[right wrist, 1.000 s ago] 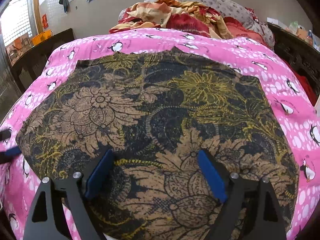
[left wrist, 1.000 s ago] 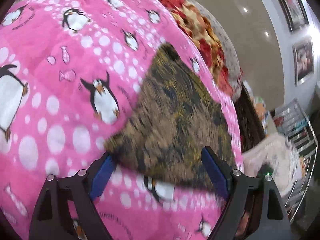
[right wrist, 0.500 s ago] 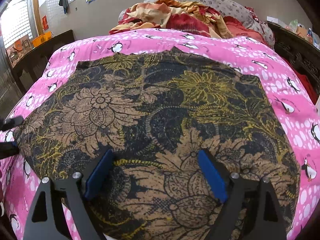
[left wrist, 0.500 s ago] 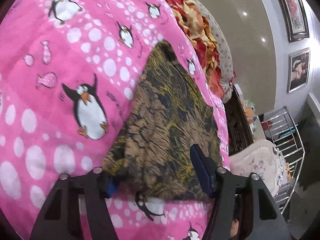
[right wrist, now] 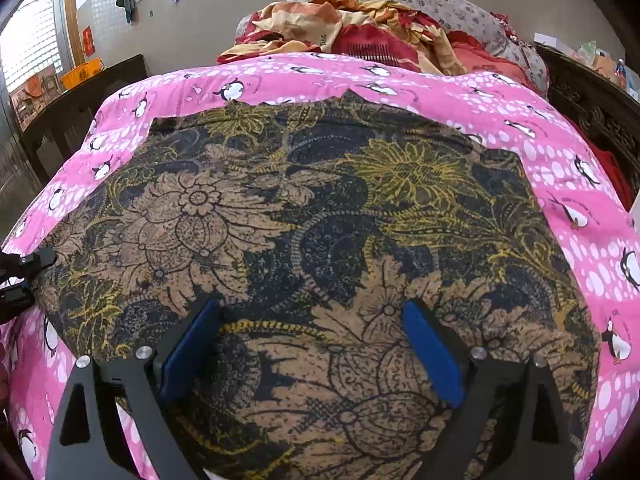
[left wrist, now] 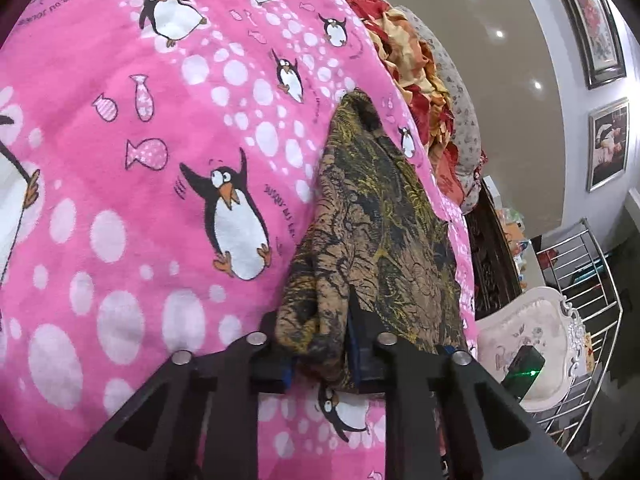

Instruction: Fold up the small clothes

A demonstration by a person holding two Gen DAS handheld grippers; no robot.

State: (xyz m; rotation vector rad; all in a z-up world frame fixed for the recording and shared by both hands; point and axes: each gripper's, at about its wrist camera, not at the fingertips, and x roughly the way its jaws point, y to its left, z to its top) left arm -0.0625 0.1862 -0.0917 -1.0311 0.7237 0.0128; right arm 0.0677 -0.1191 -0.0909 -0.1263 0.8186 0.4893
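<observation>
The left gripper (left wrist: 320, 354) has its jaws drawn in tight on a bunched corner of the floral cloth (left wrist: 384, 240), the fabric puckered into a thick fold between the blue pads; from there the cloth runs forward and to the right of the jaws as a narrow, foreshortened strip over the pink penguin blanket (left wrist: 140, 168). Only the left wrist view shows this pinch up close, along with a white ornate chair (left wrist: 528, 344) and a metal rack (left wrist: 580, 280) off to the right of the jaws. The right wrist view gives the cloth's full spread instead: the floral cloth (right wrist: 320, 220) lies flat and wide on the pink penguin blanket (right wrist: 560, 152), filling the space ahead of and beneath the right gripper (right wrist: 312, 344), whose jaws stand wide apart above the fabric, holding nothing. Far left of those jaws the left gripper (right wrist: 24, 276) shows at the cloth's edge. Beyond the cloth lies a heap of red and yellow bedding (right wrist: 360, 28).
</observation>
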